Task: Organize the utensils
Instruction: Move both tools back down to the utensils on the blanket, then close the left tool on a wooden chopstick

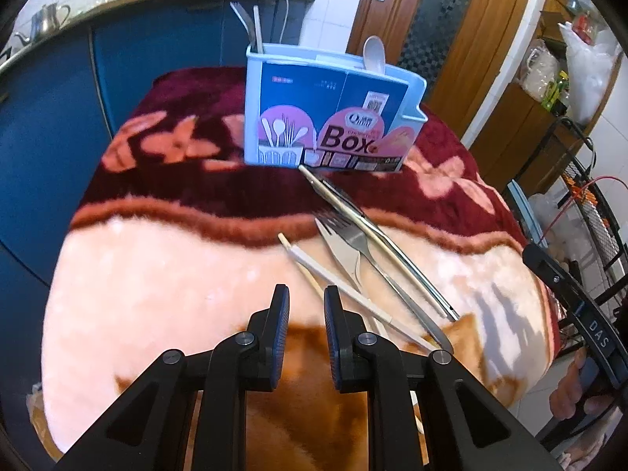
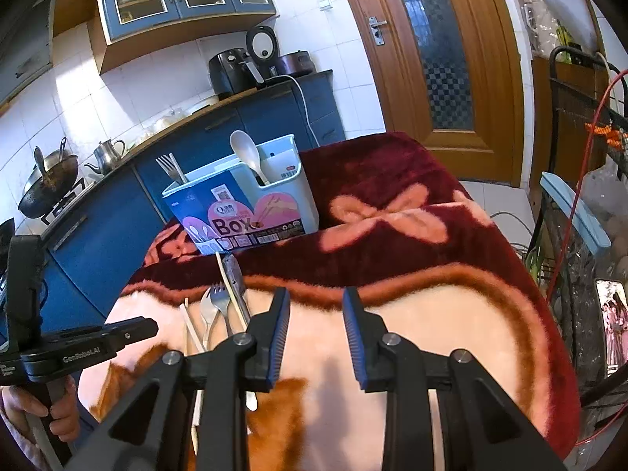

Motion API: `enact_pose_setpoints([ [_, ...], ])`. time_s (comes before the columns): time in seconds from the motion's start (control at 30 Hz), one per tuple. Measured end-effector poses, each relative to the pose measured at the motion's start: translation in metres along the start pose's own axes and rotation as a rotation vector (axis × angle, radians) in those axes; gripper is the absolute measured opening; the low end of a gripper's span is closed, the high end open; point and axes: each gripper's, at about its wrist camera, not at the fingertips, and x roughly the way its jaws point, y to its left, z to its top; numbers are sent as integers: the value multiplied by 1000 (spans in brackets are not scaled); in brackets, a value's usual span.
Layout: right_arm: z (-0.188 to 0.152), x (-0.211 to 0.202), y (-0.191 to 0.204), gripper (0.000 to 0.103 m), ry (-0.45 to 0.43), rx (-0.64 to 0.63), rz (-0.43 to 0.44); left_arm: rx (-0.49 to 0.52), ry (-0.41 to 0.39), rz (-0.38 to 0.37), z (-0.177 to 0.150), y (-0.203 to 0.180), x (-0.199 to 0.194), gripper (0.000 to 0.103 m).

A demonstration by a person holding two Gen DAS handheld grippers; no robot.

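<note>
both of your tools are released and carry nothing: the left tool (image 1: 306, 298) hovers just short of the loose utensils (image 1: 365, 251), the right tool (image 2: 316, 302) over bare blanket (image 2: 431, 314) on the surface. pick one piece, probably the pale chopstick (image 1: 333, 274) nearest your left fingers, close across its shaft, then stand it in the organizer (image 1: 325, 117). the organizer reads "Box"; the left tool's handle reads "GenRoboLAI".

On the blanket (image 1: 157, 274), loose utensils (image 1: 353, 243) lie before the holder box (image 1: 325, 117), a spoon (image 1: 373, 53) in it.
</note>
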Motion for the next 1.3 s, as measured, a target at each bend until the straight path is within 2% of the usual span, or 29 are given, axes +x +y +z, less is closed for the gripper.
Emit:
enact_pose_setpoints([
  [0.3, -5, 4, -4, 31, 13, 16, 4, -33, 66, -29, 3, 0, 15, 18],
  [0.6, -5, 6, -12, 31, 17, 32, -3, -47, 169, -81, 11, -8, 33, 18],
  [0.77, -7, 7, -16, 31, 21, 39, -5, -75, 261, -110, 14, -9, 54, 18],
  [1.07, -8, 10, -17, 32, 33, 44, -8, -76, 251, -107, 19, -10, 59, 10],
  [1.1, -8, 11, -16, 32, 35, 41, -7, -85, 248, -109, 19, -8, 59, 6],
  [1.3, -7, 10, -10, 32, 40, 19, -11, -126, 221, -123, 17, 13, 49, 4],
])
